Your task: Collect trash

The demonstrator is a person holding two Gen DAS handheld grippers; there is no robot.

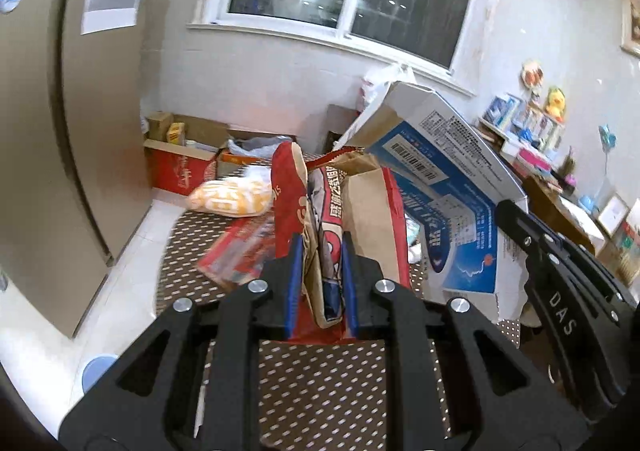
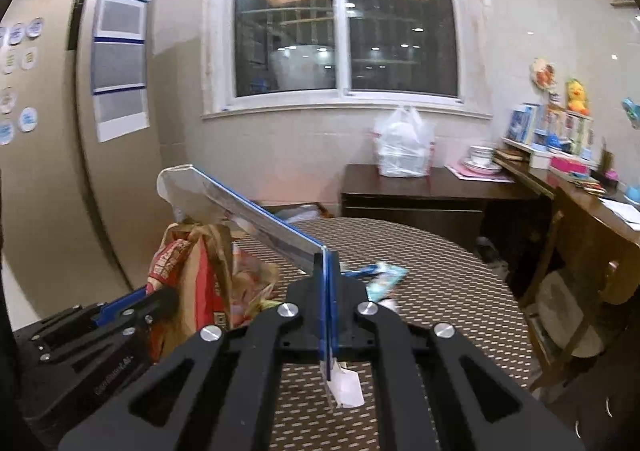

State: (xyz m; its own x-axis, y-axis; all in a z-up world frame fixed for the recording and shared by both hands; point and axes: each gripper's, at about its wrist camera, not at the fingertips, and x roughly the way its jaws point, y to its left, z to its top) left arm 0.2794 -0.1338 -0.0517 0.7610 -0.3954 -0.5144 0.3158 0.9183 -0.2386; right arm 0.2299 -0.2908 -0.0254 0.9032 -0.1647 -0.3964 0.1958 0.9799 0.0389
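My left gripper (image 1: 320, 247) is shut on a red and brown paper bag (image 1: 360, 211), held upright above the patterned table (image 1: 320, 371). The bag also shows at the left of the right wrist view (image 2: 200, 275), with the left gripper (image 2: 160, 299) at its side. My right gripper (image 2: 326, 251) is shut on the edge of a flattened blue and white carton (image 1: 444, 179), seen edge-on in the right wrist view (image 2: 256, 211), its far end over the bag. The right gripper shows at the right of the left wrist view (image 1: 516, 219).
A yellow and white wrapper (image 1: 232, 199) and a red packet (image 1: 240, 251) lie on the table beyond the bag. A small teal wrapper (image 2: 384, 279) lies on the table at the right. Open cardboard boxes (image 1: 180, 155) stand on the floor. A dark cabinet (image 2: 420, 191) carries a white plastic bag (image 2: 404, 143).
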